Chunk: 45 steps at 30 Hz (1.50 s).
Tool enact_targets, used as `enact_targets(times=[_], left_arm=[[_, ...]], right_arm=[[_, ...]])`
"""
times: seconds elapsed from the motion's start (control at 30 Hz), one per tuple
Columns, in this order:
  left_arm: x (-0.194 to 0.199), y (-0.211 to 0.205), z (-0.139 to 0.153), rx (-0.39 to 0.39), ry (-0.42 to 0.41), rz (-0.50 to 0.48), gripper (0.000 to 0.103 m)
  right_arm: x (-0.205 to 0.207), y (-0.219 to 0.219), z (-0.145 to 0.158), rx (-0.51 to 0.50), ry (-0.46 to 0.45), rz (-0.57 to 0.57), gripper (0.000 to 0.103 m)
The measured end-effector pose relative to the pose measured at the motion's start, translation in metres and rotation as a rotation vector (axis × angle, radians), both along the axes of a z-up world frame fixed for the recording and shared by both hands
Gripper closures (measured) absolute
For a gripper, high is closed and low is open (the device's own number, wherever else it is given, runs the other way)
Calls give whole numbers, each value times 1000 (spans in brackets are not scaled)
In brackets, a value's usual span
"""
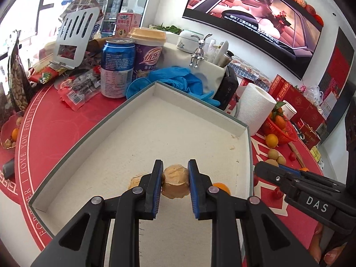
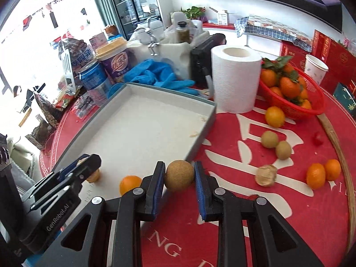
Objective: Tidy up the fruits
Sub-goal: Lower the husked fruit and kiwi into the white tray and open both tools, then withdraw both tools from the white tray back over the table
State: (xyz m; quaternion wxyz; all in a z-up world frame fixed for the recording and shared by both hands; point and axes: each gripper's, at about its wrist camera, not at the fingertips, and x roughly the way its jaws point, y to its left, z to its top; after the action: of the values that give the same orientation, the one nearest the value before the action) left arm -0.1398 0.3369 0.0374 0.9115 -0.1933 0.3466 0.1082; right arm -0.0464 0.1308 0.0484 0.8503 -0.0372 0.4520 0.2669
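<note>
A: Step? Quick.

B: Both loaded, mid-transfer into the tray; left gripper (image 1: pixel 175 179) pinching a papery husked fruit (image 1: pixel 175 183) low over the tray's (image 1: pixel 73 149) near end; a second husked fruit (image 1: pixel 136 180) and a small orange (image 1: pixel 222 188) lie on the floor just beside it.

A: Right?

B: Right gripper (image 2: pixel 179 176) fingers clamped on a round brown longan (image 2: pixel 179 175), held by the tray's near right corner, over the red mat (image 2: pixel 244 211); not inside, I'd judge.

A: Next move?

B: Probably spread the left fingers to drop; right must shift left over the wall first, clear of the other tool.

A: What's left?

B: Farther out on the mat: one husked fruit (image 2: pixel 266 175), two kumquats (image 2: pixel 323 174), two greenish longans (image 2: pixel 276 143), a yellow-orange one (image 2: pixel 275 116); red basket (image 2: pixel 311 109) of tangerines beyond.
</note>
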Motion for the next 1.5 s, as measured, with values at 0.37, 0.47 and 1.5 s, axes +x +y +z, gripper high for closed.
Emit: enact_targets(times=[0.37,0.47,1.5], left_arm=[[-2,8,-8,-4,35,40,71],[-3,11,-9,14,54,82,41],[-8,-42,-7,130,-4,0,16]], right_arm=[[1,49,-13,-13,31,93,75],[6,48,-17,-22,54,81,75],[-22,-219,-35,-142,109,-446,1]])
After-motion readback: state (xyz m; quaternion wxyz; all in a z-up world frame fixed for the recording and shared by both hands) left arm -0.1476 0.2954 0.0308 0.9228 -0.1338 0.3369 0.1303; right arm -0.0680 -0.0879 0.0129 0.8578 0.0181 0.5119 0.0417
